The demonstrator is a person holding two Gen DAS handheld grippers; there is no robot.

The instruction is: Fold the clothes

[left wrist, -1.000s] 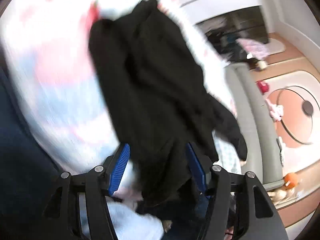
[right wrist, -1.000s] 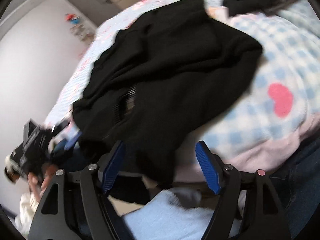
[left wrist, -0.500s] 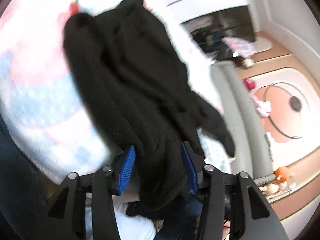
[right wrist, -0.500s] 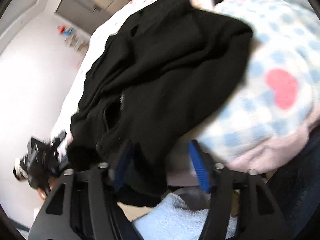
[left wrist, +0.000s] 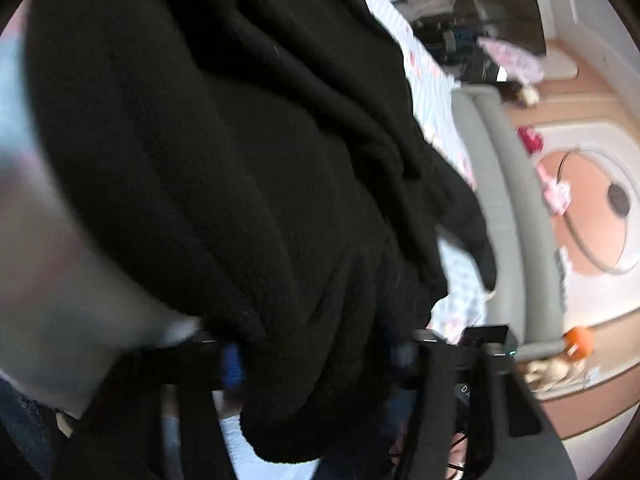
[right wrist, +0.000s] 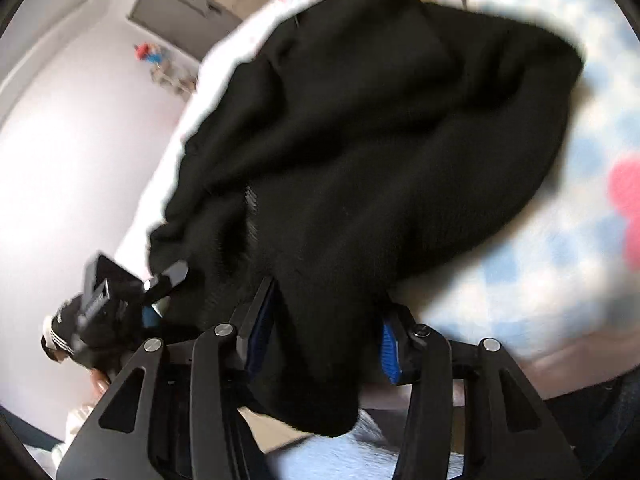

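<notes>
A black fleece garment (left wrist: 248, 184) fills most of the left wrist view, bunched in thick folds and hanging down between the fingers of the left gripper (left wrist: 316, 356). The blue pads press in on the cloth from both sides, so this gripper is clamped on the garment; a loose lobe of fabric sags below the fingers and hides much of the right one. In the right wrist view the same black fleece garment (right wrist: 360, 168) lies heaped across a blue-and-white checked blanket (right wrist: 560, 264) with a pink heart (right wrist: 626, 196) printed on it (the blanket is blurred at the edges). The right gripper (right wrist: 324, 336) also has the cloth between its blue pads (right wrist: 389, 354), which close against a hanging fold, so it too is gripping the garment.

Around the work: to the right in the left wrist view runs a grey padded bed edge (left wrist: 508, 216), and beyond it a tan floor with a round rug (left wrist: 592, 208), a pink toy (left wrist: 554, 192), a red object (left wrist: 530, 140) and an orange object (left wrist: 576, 342) near the bed's foot. In the right wrist view a pale wall (right wrist: 72, 152) stands at left with a grey door (right wrist: 180, 12) further back, and the left gripper (right wrist: 120, 296) shows low at left, touching the garment's edge.
</notes>
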